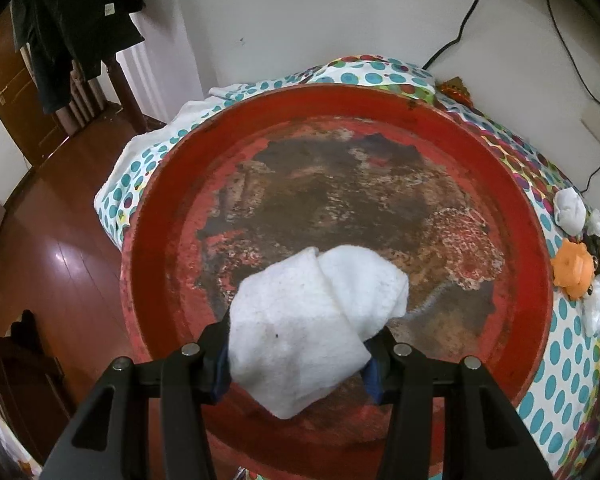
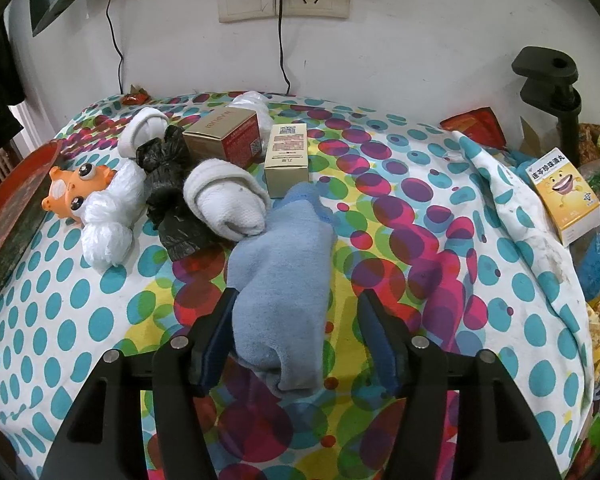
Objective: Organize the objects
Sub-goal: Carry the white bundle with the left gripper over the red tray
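Over the red tray [image 1: 512, 184], in the left wrist view, a rolled white sock [image 1: 312, 320] is being gripped by the left hand-held gripper [image 1: 300, 364], its jaws closed against both sides of the roll. The sock is being held above the worn tray floor; contact with the floor cannot be told. Nothing else is being carried by the tray.

On the dotted cloth [image 2: 440, 240] covering the bench, in the right wrist view, a blue sock [image 2: 280, 280] is being straddled by the right hand-held gripper [image 2: 296, 340], jaws open, the right one well clear. Beyond it, a second white sock roll [image 2: 228, 200], a third [image 2: 142, 130], a black bag [image 2: 168, 184], an orange toy [image 2: 74, 190] and two gold boxes [image 2: 288, 160] are lying uncollected. The sorting is being judged as barely started.
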